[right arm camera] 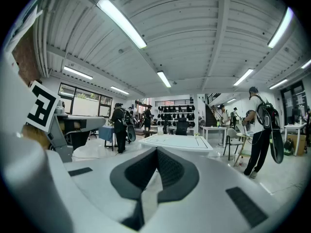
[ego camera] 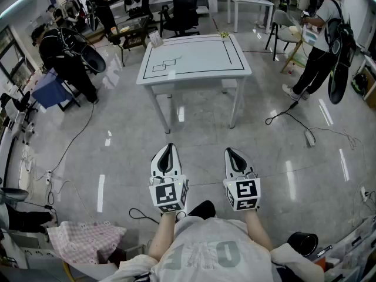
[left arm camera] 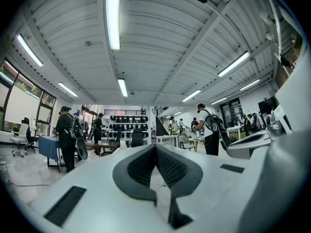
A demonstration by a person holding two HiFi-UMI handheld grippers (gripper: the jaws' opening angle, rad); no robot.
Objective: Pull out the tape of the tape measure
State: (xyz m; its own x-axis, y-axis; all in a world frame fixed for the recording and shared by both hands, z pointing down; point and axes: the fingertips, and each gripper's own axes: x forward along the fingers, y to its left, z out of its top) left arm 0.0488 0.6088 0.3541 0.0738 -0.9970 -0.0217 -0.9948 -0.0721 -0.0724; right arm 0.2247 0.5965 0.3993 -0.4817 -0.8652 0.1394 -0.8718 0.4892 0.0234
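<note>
- The left claw [ego camera: 169, 147] and the right claw [ego camera: 231, 152] are held side by side in front of the person, pointing roughly level towards the white bench [ego camera: 194, 69] ahead.
- Each claw's own view shows its dark pads closed together with nothing between them, so both are shut and empty.
- The bench stands well apart from the claws, with open grey floor [ego camera: 194, 128] between. Its top carries a black outline [ego camera: 235, 49] and little else.
- A small yellow thing [ego camera: 224, 34] sits at the far edge of the bench, near its right corner. It may be the tape measure, but it is too small to say for sure.
- The task looks unstarted: nothing is gripped and no tape is drawn out. The step in hand is the approach.
- The next move calls for walking up to the bench and opening both claws. One claw would then need to steady the case while the other pinches the tab at the tape's end.
- Other people stand around the room, none of them at the bench.
</note>
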